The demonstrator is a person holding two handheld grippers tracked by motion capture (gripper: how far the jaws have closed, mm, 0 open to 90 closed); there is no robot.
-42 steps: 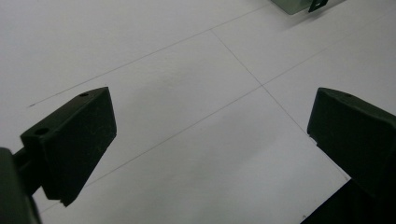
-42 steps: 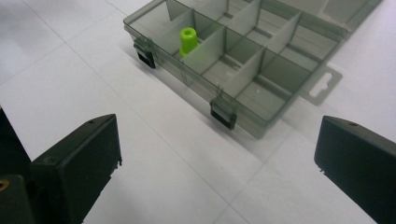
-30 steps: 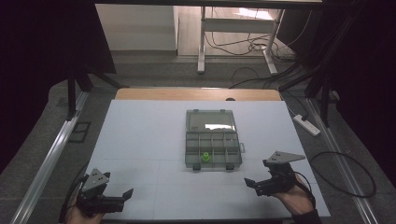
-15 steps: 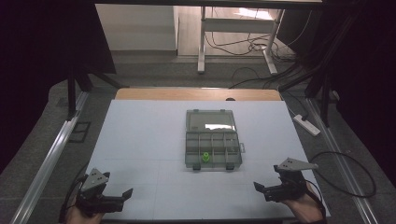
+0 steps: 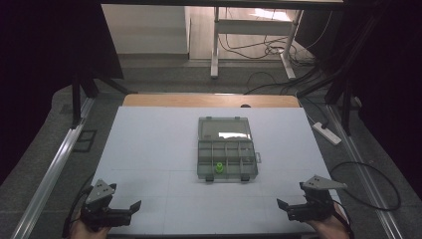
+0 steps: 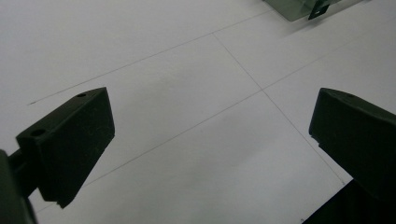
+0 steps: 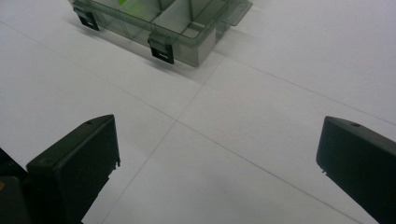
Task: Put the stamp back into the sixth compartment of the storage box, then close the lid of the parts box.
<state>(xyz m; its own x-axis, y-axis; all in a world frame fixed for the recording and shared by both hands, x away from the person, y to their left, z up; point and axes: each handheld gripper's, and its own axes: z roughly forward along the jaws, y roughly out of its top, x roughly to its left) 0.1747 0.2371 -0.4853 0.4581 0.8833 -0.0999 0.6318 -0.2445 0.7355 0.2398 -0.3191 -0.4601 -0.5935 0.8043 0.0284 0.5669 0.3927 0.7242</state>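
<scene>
Both grippers sit at the near edge of the white table (image 5: 149, 149), well apart from each other and from anything to grasp. At the near left corner the left gripper (image 5: 133, 209) has its jaws spread wide with nothing between them; its own view shows only bare tabletop between the two black jaws, with a corner of the box at the top. At the near right the right gripper (image 5: 282, 207) is likewise spread and empty, and its view looks across the table toward the front wall and black latches of the box.

Farther out, around the middle of the table, lies the clear compartment box (image 5: 228, 172), its lid (image 5: 224, 130) laid open flat on the far side. A small green piece (image 5: 218, 168) stands in one of the near-row compartments, left of the centre.

By my reading this is a resting or starting stance, no grasp in hand. The next move would call for a forward reach to the box, most likely toward the green piece or the lid, with the jaws narrowed to suit
</scene>
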